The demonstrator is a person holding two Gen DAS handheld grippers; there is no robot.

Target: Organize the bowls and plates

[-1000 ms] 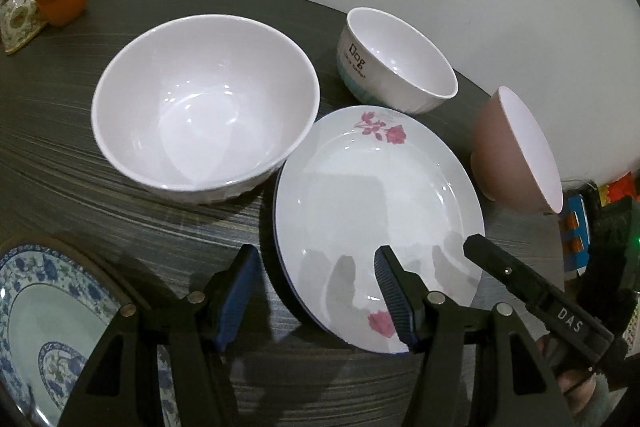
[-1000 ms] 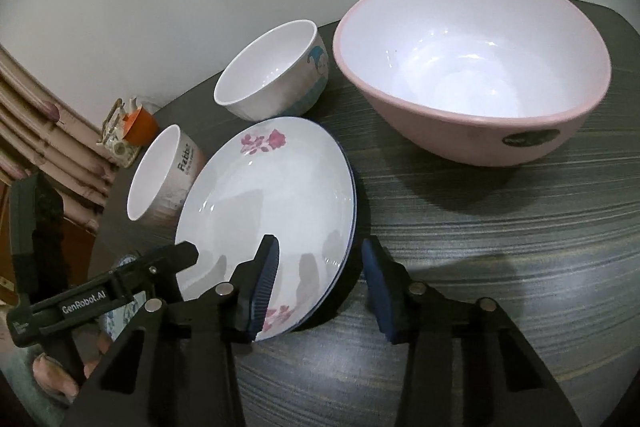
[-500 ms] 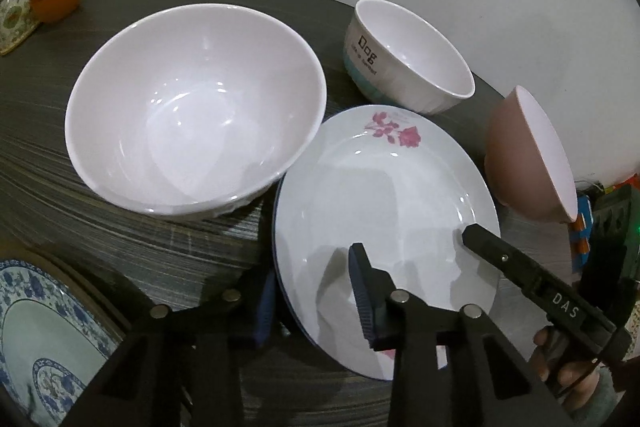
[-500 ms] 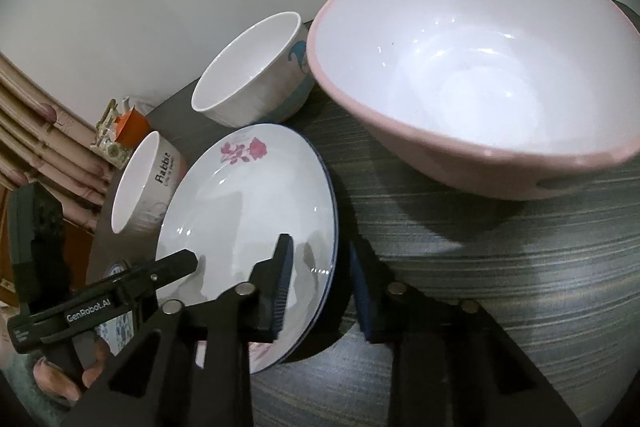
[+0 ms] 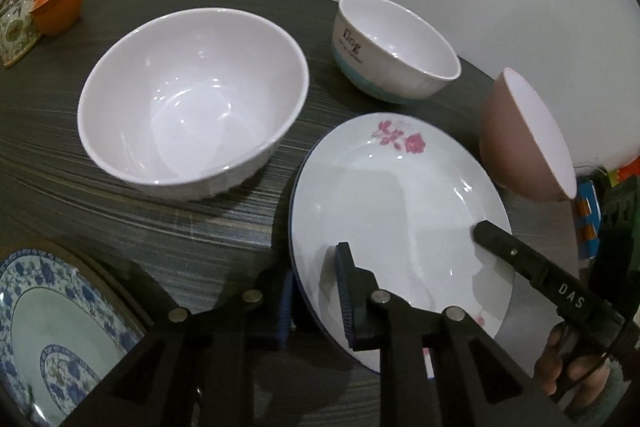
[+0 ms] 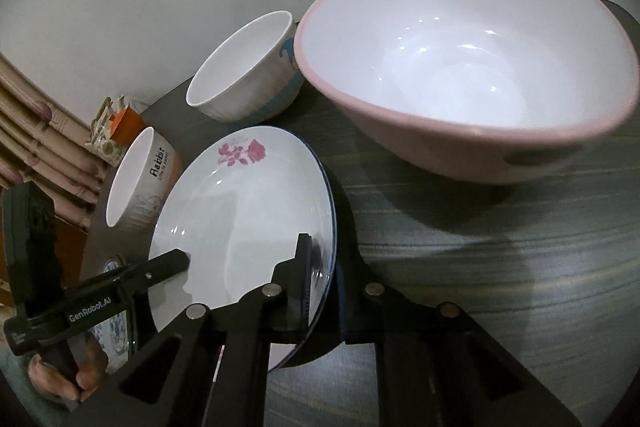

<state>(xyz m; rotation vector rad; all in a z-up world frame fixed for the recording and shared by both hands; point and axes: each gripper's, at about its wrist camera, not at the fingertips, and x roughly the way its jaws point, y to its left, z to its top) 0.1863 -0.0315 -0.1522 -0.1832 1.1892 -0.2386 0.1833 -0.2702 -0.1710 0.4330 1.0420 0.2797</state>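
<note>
Both of your claws are clamped on the same item: the round white plate with pink rose prints and a thin blue rim (image 5: pixel 400 211).

**Claw state**
- Left gripper (image 5: pixel 316 301): the jaws have just been closing, and the plate's near-left rim sits between them. One blue pad lies on the plate's upper face, the other under the rim. Treat this as a pinch on the plate.
- Right gripper (image 6: pixel 322 287): the jaws have just been closing as well. They are now pressed onto the plate's opposite edge, one finger above and one below.

**Position of the plate**
The plate rests on, or barely above, the dark striped round table (image 5: pixel 120 195); you cannot tell from either view whether it has cleared the surface. It is just beside the large white bowl (image 5: pixel 192 107), near the small white bowl with a teal band marked "Dog" (image 5: pixel 392 51), and close to the large pink-rimmed bowl (image 6: pixel 468 67).

**Progress**
Judge the task as near its start. Nothing is stacked:
- All the bowls, including the small "Rabbit" bowl (image 6: pixel 136 179), stand apart.
- The blue-and-white patterned plate (image 5: pixel 52 323) lies alone at the near-left edge.

**Remaining work, as a judgement**
The rose plate is gripped but not relocated. You probably need to place it with the patterned plate, then nest the bowls.
</note>
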